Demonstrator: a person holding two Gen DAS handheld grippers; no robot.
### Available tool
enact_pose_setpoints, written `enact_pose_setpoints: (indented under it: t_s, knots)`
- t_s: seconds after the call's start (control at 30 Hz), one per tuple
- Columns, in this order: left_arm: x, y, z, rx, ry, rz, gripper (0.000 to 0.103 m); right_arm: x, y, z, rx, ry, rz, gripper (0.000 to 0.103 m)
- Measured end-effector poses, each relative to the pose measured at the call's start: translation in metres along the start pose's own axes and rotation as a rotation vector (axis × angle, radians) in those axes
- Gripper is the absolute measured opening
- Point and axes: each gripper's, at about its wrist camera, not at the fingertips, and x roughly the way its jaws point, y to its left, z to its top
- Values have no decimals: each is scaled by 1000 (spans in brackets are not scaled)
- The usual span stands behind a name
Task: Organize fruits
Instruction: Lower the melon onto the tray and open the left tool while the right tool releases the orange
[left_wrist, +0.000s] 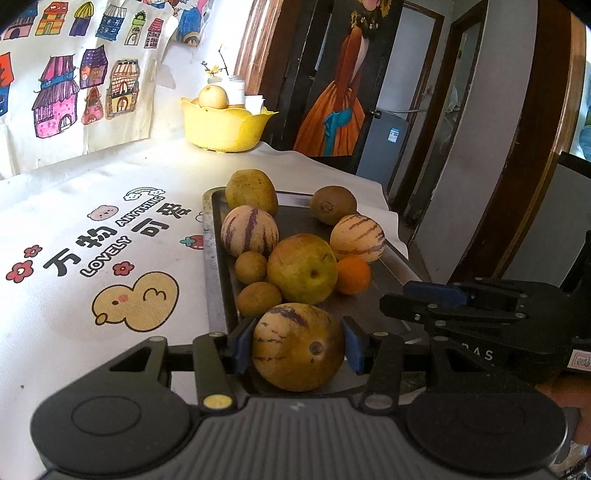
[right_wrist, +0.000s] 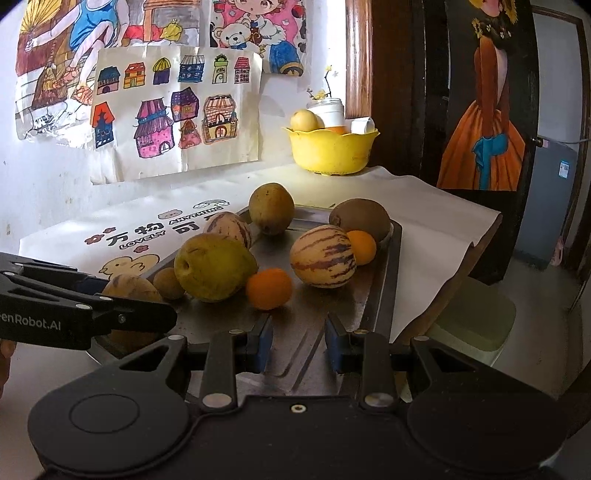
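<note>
Left gripper (left_wrist: 297, 349) fingers grasp a striped melon (left_wrist: 297, 347), blossom end toward camera; right gripper (right_wrist: 298, 345) fingers clenched, empty.

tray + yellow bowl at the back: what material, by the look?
Tray: looks like metal, probably steel, with a dull brushed grey finish; it shows streaky reflections, pressed ridges and a rolled rim. Yellow bowl: looks like moulded plastic, uniformly coloured and matt to semi-gloss, with a thin scalloped rim and scuff marks near the base. Glazed ceramic can't be ruled out.
</note>
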Motion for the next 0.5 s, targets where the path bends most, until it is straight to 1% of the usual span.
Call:
enact_pose_setpoints:
  t_s: [0.23, 0.43, 0.5]
  knots:
    - [1, -1, 0, 18, 0, 6, 54, -3, -3, -1, 8, -2, -3, 33]
    - [3, 3, -2, -9, 8, -6, 56, -6, -5, -2, 14, -1, -11, 34]
    - [3, 3, -1, -8, 7, -4, 56, -7, -5, -2, 15, -2, -15, 36]
